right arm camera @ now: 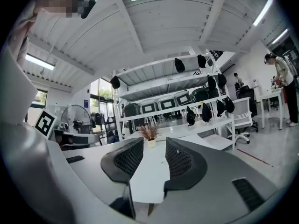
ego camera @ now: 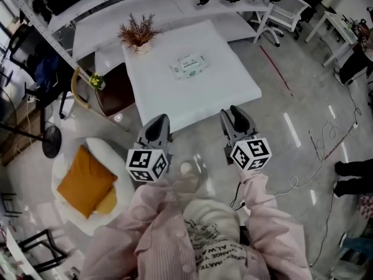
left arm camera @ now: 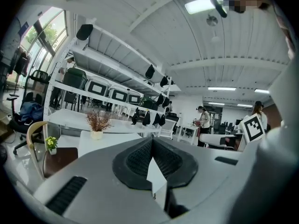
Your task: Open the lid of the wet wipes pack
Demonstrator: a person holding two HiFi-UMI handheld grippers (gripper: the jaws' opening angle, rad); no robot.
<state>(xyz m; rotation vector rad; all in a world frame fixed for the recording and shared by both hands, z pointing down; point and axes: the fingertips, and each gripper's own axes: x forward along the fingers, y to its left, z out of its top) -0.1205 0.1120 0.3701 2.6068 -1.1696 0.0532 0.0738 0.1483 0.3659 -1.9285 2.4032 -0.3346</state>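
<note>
Currently, wet wipes pack [ego camera: 189,66] lies flat, long axis running left-right.

On the white square table [ego camera: 175,98], the flat white-and-green plastic wet wipes pack [ego camera: 189,66] is too small to read its print or lid state, and the pink-sleeved person [ego camera: 163,232] before the table is cut off below.
</note>
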